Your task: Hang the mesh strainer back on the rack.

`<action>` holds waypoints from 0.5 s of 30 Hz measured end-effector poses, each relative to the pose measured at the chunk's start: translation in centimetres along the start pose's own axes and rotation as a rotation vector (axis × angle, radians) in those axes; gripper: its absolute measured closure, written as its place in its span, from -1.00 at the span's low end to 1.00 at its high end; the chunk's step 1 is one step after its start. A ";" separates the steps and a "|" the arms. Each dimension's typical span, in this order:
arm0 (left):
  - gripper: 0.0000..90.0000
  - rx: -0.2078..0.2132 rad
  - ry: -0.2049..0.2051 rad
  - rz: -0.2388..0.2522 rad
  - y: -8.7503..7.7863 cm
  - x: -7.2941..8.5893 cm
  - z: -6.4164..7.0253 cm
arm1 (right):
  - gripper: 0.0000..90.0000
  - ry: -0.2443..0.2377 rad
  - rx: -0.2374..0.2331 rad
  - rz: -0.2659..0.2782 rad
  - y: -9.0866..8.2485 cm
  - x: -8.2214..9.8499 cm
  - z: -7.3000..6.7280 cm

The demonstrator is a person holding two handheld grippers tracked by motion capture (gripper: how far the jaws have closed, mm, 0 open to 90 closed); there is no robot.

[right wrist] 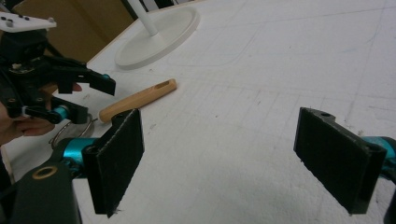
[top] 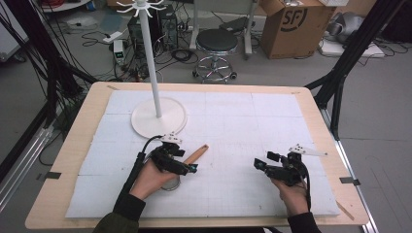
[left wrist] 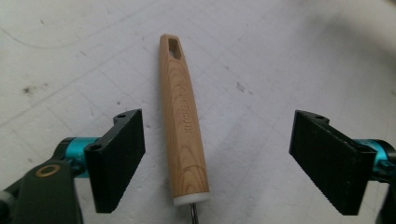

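A utensil with a light wooden handle [top: 197, 154] lies on the white mat, its metal wire end [top: 170, 185] under my left hand. My left gripper [top: 188, 168] hovers over the handle's lower part. In the left gripper view the handle [left wrist: 182, 126] lies lengthwise between the jaws, which stand wide on either side without touching it; my left gripper [left wrist: 217, 158] is open. My right gripper [top: 265, 160] rests at the right of the mat, open [right wrist: 219, 158] with nothing between its jaws. From there I see the handle [right wrist: 137, 99] and the left gripper [right wrist: 93, 100] beyond.
A white hanger stand with a round base [top: 159, 118] and a tall pole [top: 151, 58] stands at the back left of the white mat [top: 252, 121]. The wooden table edge [top: 82, 121] frames the mat. A stool [top: 216, 43] and cardboard box [top: 294, 26] are beyond the table.
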State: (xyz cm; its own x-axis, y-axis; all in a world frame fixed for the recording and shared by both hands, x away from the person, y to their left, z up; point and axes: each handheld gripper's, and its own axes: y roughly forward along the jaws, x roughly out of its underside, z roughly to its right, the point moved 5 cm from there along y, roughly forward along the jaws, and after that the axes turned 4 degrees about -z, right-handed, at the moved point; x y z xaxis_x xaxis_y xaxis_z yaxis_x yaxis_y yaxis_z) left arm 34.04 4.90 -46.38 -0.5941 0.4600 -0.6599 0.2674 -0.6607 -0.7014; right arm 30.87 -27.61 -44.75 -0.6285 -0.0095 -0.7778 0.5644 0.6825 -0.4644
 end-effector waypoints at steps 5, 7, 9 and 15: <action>-0.30 -0.031 -0.008 -0.047 0.7 0.2 -0.5 | -0.66 0.007 -0.005 0.007 -0.2 0.0 0.0; -0.27 -0.034 -0.004 -0.067 0.9 0.3 -0.5 | -0.66 0.011 -0.001 0.010 -0.2 -0.1 0.0; -0.15 -0.044 0.014 -0.091 1.1 0.4 -0.6 | -0.66 0.012 -0.005 0.014 -0.2 -0.1 0.1; 0.10 -0.094 0.055 -0.143 1.2 0.1 -0.6 | -0.66 0.026 -0.004 0.016 -0.4 0.0 0.3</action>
State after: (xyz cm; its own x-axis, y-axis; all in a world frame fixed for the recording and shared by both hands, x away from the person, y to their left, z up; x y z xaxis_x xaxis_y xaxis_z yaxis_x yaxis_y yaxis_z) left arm 34.79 4.50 -47.48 -0.5893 0.5788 -0.5636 0.2542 -0.5293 -0.8094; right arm 30.84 -28.11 -44.73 -0.6334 0.0201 -0.7736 0.5724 0.6850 -0.4508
